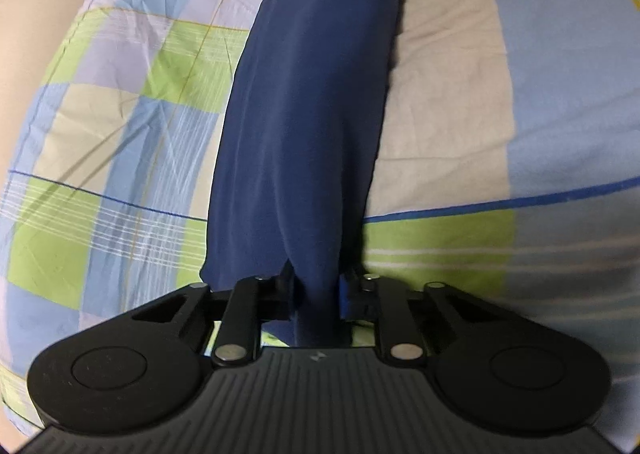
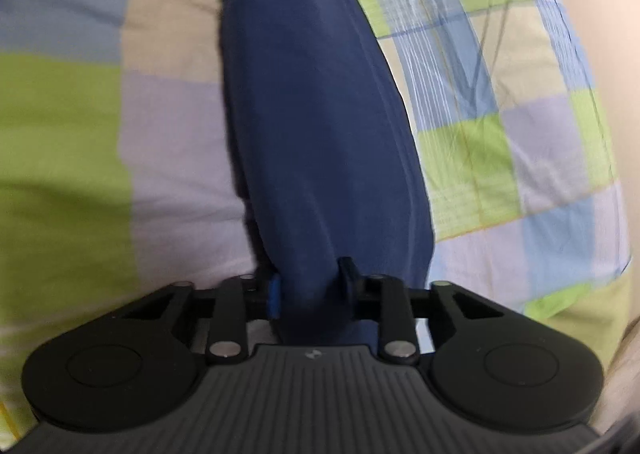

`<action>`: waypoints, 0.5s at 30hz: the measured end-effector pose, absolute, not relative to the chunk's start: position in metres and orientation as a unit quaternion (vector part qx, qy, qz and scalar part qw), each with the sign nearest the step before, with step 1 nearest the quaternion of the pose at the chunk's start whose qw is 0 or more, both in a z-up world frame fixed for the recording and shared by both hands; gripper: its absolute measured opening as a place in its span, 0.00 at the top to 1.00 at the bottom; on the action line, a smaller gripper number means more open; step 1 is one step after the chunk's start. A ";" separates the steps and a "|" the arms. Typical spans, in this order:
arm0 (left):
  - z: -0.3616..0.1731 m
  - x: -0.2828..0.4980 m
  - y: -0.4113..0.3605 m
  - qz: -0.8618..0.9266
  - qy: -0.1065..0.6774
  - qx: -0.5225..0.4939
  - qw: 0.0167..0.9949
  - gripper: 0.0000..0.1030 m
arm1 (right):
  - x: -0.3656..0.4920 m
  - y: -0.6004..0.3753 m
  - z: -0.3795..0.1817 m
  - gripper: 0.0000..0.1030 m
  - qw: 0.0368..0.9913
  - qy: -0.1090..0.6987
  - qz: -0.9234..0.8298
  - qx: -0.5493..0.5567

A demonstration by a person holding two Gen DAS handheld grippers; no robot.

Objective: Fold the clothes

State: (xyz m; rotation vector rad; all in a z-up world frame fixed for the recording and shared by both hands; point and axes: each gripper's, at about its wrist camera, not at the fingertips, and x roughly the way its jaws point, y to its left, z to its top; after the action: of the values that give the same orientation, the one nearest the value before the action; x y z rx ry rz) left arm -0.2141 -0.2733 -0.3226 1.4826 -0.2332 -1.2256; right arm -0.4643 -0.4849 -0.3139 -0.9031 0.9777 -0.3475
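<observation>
A navy blue garment lies stretched in a long narrow band over the checked bedsheet and runs away from the camera. My left gripper is shut on its near end, with the cloth bunched between the fingers. In the right wrist view the same navy garment runs forward as a thick folded band. My right gripper is shut on that end too, the fabric filling the gap between its fingers. The far end of the garment leaves the top of both views.
The bed is covered by a sheet of green, blue, lilac and beige squares. A plain beige surface borders the bed at the left of the left wrist view and another beige surface at the right of the right wrist view.
</observation>
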 end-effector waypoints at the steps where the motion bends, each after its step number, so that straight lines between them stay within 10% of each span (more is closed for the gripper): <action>1: -0.314 -0.219 -0.267 -0.520 -0.100 0.633 0.566 0.89 | -0.467 -0.485 -0.311 0.83 0.774 0.448 -0.161 -0.417; 15: -0.278 -0.363 -0.164 -0.617 -0.040 0.597 0.511 0.88 | -0.591 -0.432 -0.269 0.83 0.772 0.451 -0.150 -0.422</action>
State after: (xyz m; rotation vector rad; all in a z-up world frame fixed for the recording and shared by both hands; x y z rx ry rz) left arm -0.3629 -0.1641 -0.2779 1.4361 -0.0951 -1.4850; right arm -0.5911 -0.4316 -0.2690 -0.9147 0.9781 -0.3248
